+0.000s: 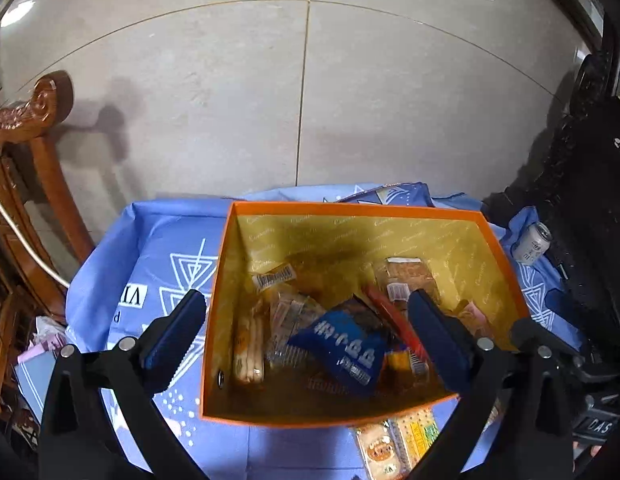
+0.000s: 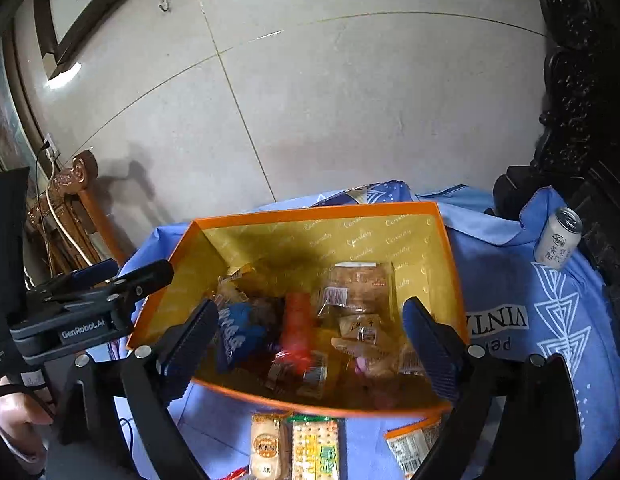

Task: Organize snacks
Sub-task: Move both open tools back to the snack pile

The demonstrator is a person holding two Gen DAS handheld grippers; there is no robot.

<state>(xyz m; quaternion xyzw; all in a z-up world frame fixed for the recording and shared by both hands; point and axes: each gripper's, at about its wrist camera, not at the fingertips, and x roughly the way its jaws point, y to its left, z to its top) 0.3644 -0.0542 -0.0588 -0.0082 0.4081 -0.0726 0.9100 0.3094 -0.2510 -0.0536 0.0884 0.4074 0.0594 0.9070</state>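
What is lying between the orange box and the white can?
Only bare blue tablecloth lies between the orange box and the white can, shown most clearly in the right wrist view.

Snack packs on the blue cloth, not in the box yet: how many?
3 in the right wrist view: a round-biscuit pack and a green cracker pack side by side before the orange box, another further right. More may be hidden.

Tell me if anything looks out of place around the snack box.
Yes. Several snack packets still lie on the blue cloth outside the orange box, against its near wall. A drink can stands apart at the cloth's far right edge, leaning slightly.
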